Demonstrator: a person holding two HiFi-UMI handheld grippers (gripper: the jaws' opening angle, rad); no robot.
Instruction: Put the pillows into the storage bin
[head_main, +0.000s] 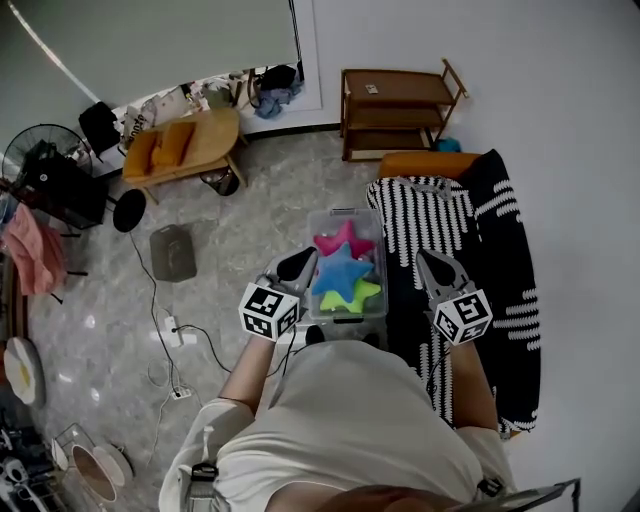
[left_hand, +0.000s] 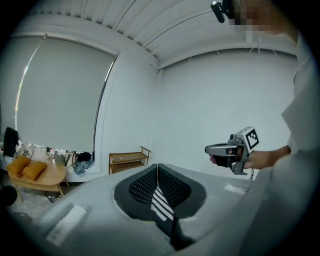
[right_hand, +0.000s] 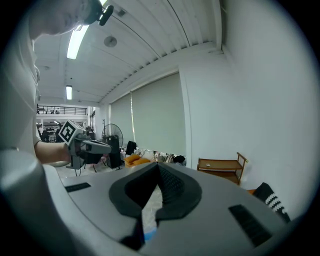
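A clear storage bin (head_main: 331, 214) stands on the floor in the head view. It holds three star-shaped pillows: pink (head_main: 345, 241), blue (head_main: 339, 270) and green (head_main: 354, 296). My left gripper (head_main: 305, 258) hovers at the bin's left rim, and its jaw tips meet with nothing between them (left_hand: 158, 166). My right gripper (head_main: 424, 256) hangs right of the bin over the striped cover, shut and empty (right_hand: 158, 164). Each gripper view shows the other one held level: the right gripper (left_hand: 220, 148) and the left gripper (right_hand: 100, 146).
A black-and-white striped cover (head_main: 440, 225) lies over a sofa right of the bin, with an orange cushion (head_main: 428, 163) at its far end. A wooden shelf (head_main: 395, 105) stands by the wall. A low table (head_main: 190, 150), a fan (head_main: 25, 152), a grey box (head_main: 172, 252) and floor cables (head_main: 172, 335) are on the left.
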